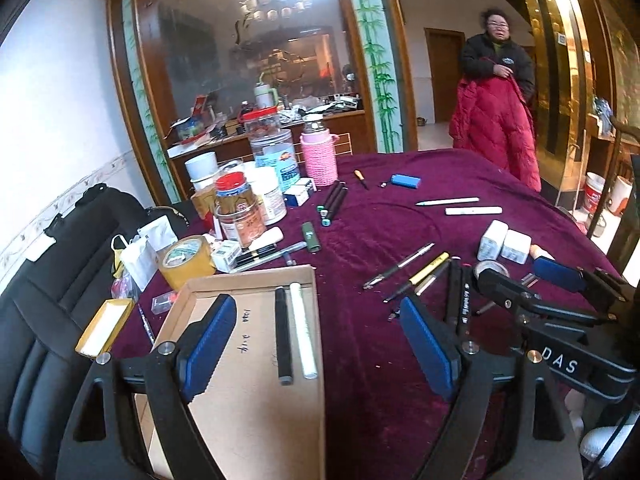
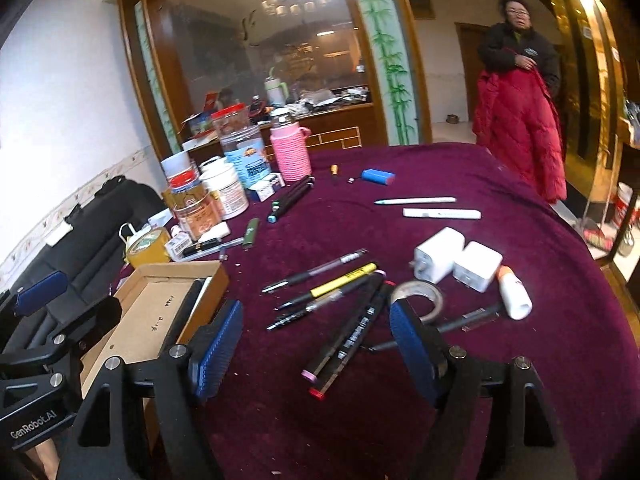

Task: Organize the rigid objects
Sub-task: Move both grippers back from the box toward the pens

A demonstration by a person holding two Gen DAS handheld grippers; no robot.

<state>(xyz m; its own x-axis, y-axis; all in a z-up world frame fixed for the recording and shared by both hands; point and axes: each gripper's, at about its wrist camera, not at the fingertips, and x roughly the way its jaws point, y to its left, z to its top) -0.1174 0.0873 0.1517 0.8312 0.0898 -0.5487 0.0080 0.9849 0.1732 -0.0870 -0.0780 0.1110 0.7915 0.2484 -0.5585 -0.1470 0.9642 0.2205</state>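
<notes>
A shallow cardboard box lid (image 1: 224, 344) lies on the purple tablecloth and holds a black marker (image 1: 283, 336) and a white marker (image 1: 303, 330) side by side. My left gripper (image 1: 320, 344) is open and empty, above the lid's right edge. My right gripper (image 2: 316, 344) is open and empty, hovering over two black markers (image 2: 348, 336) in a pile of pens (image 2: 320, 284). The lid also shows in the right wrist view (image 2: 148, 316). The right gripper shows in the left wrist view (image 1: 556, 280), over the pen pile.
Two white chargers (image 2: 456, 262), a tape ring (image 2: 420, 294), a white tube (image 2: 514, 294), two white pens (image 2: 428, 206), a blue lighter (image 2: 378, 176) and green lighter (image 2: 252, 232) lie on the cloth. Jars, a pink bottle (image 2: 290, 152) and tape roll (image 1: 188, 258) crowd the left. A person stands far right.
</notes>
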